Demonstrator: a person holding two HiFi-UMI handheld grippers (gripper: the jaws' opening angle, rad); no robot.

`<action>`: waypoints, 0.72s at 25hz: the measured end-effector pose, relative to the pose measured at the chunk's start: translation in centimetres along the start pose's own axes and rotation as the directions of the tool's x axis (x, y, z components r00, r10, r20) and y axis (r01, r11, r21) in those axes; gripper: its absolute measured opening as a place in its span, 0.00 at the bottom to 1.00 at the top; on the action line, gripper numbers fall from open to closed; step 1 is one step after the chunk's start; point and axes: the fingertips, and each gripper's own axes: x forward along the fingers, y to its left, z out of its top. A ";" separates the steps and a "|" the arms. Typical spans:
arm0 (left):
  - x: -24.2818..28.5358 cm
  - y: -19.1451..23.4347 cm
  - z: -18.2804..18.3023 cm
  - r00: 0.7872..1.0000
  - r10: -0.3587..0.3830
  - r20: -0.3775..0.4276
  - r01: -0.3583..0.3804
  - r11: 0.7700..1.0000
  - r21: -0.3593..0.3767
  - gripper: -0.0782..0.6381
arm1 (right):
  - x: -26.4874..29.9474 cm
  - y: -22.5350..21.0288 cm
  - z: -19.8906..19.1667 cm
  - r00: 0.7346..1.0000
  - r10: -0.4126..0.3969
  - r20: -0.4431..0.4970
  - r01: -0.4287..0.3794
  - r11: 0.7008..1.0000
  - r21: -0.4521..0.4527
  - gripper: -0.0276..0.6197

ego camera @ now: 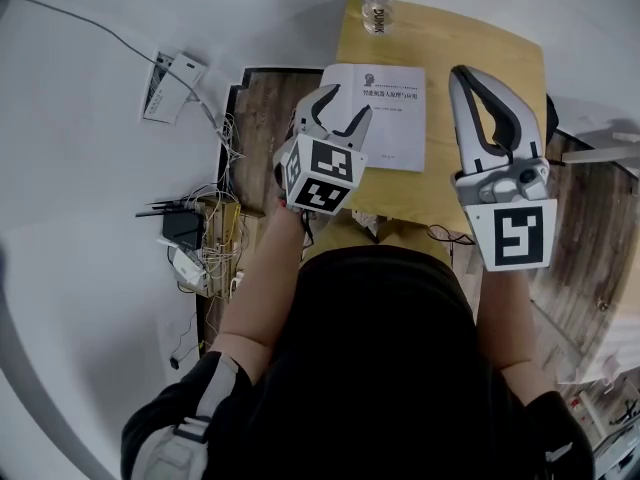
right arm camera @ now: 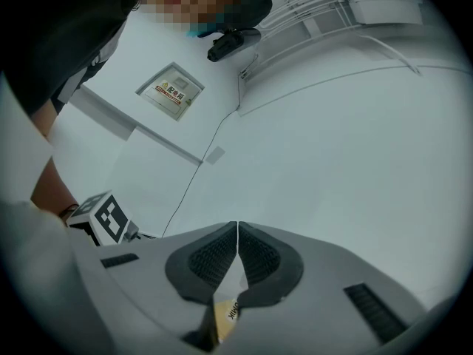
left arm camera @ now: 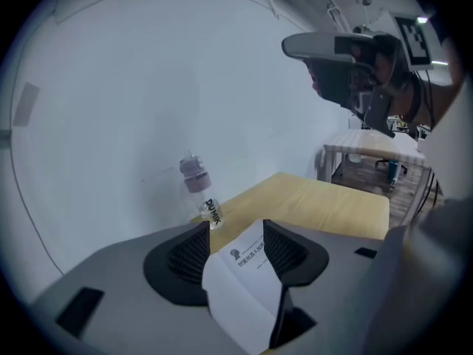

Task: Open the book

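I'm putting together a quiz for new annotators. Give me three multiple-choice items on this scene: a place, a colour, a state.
1. Where does the bottle stand relative to the book?
A) on top of it
B) beyond it, at the far edge of the table
C) at its near side

2. What colour is the book's cover?
A) red
B) black
C) white

3. How do the jaws of the right gripper stand?
A) together, empty
B) wide apart
C) clamped on the book

Answers:
1 B: the head view shows it past the book.
2 C: white with dark print.
3 A: the right gripper view shows the tips touching.
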 end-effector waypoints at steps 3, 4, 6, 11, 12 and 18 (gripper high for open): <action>-0.8 -0.8 2.6 0.998 0.009 0.065 -0.010 1.000 0.011 0.43 | -0.8 -0.5 0.1 1.000 0.005 0.012 -0.005 1.000 -0.001 0.09; -1.0 -1.1 3.4 0.996 0.013 0.084 -0.015 1.000 0.016 0.43 | -1.1 -0.6 0.2 1.000 0.008 0.016 -0.008 1.000 0.000 0.09; -1.7 -1.8 5.0 0.992 0.022 0.122 -0.026 0.999 0.027 0.43 | -1.8 -0.9 0.2 1.000 0.017 0.022 -0.017 1.000 0.004 0.09; -3.4 -3.6 8.7 0.975 0.027 0.220 -0.036 0.999 0.037 0.43 | -3.1 -1.6 0.0 0.999 0.034 0.031 -0.034 0.999 0.011 0.09; -3.7 -3.9 9.3 0.971 0.026 0.239 -0.037 0.999 0.040 0.43 | -3.3 -1.8 0.0 0.999 0.031 0.033 -0.031 0.999 0.015 0.09; -6.4 -4.7 12.7 0.934 0.035 0.356 -0.050 0.998 0.033 0.43 | -4.1 -2.4 0.4 0.999 0.013 0.046 -0.014 1.000 0.025 0.09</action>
